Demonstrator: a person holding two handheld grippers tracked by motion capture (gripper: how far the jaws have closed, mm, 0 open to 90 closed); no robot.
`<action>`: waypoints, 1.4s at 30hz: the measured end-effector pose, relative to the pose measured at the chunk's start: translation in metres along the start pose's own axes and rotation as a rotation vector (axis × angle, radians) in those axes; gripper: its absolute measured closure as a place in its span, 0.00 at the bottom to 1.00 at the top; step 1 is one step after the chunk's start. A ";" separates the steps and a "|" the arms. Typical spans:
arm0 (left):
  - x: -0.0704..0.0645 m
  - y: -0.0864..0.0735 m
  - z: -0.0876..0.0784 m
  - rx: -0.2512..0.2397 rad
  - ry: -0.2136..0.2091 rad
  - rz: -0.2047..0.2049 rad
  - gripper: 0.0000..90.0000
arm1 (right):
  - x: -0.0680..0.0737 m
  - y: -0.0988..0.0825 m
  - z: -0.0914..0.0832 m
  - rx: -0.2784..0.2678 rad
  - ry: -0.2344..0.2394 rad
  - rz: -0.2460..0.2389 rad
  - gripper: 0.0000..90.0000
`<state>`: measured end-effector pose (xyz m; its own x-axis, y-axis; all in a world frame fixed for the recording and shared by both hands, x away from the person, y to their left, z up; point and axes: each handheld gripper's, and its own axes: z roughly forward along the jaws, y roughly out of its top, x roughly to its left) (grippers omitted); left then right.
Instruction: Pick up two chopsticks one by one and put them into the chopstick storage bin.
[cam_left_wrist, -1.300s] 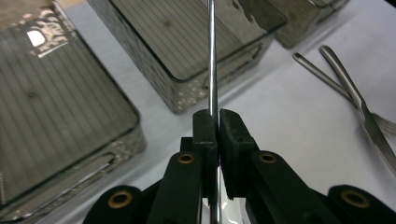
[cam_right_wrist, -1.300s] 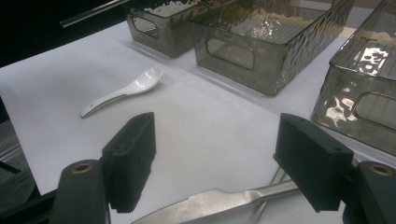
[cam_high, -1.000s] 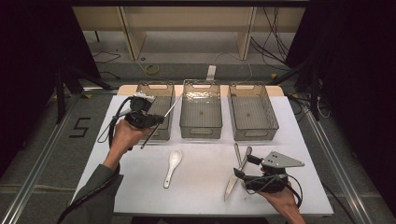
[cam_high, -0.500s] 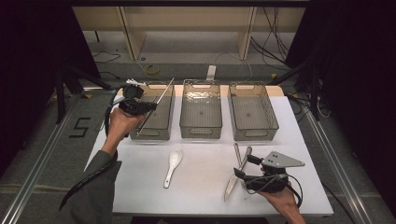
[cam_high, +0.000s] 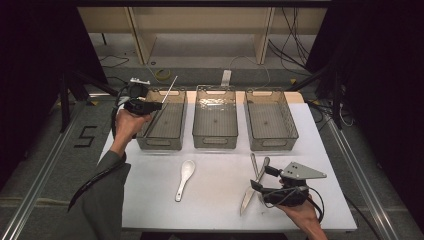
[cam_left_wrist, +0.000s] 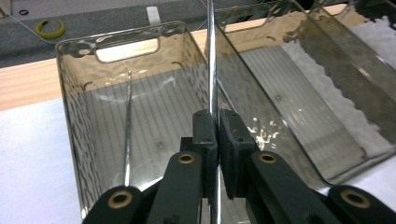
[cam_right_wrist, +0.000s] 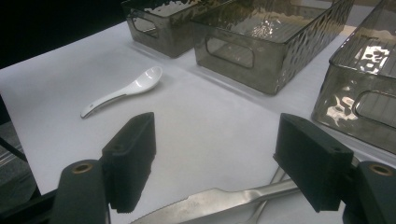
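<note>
A thin, shiny silver metal rod (cam_left_wrist: 212, 56) sits between the matte black jaws of the left gripper (cam_left_wrist: 217, 135), whose pivots show brass-coloured rings. The three clear plastic bins (cam_high: 215, 117) are smoky grey-brown — dimpled walls, ribbed floors. The glossy white ceramic spoon (cam_high: 184, 179) lies on the plain white tabletop (cam_high: 215, 200). The steel knife (cam_right_wrist: 219, 201) is dull silver; the right gripper (cam_right_wrist: 224, 163) is black too.

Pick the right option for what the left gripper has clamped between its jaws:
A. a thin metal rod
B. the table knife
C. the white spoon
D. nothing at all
A. In the left gripper view the left gripper has its jaws closed tight on a thin metal rod above the left bin; the white spoon and the knife lie on the table.
</note>
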<state>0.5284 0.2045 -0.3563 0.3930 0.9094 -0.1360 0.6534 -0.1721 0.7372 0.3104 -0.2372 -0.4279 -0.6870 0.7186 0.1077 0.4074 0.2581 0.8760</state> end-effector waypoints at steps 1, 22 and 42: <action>0.002 0.000 0.002 -0.004 0.002 -0.004 0.95 | 0.000 0.000 0.000 0.000 0.001 -0.001 0.33; 0.022 -0.001 0.038 -0.011 0.055 -0.032 0.95 | 0.000 0.000 0.001 0.000 0.010 -0.005 0.33; 0.019 -0.016 0.061 0.036 0.089 0.019 0.95 | 0.001 -0.001 0.001 0.002 0.013 -0.004 0.33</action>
<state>0.5647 0.2017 -0.4115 0.3470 0.9358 -0.0617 0.6699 -0.2013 0.7146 0.3100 -0.2365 -0.4289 -0.6963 0.7093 0.1102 0.4055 0.2620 0.8757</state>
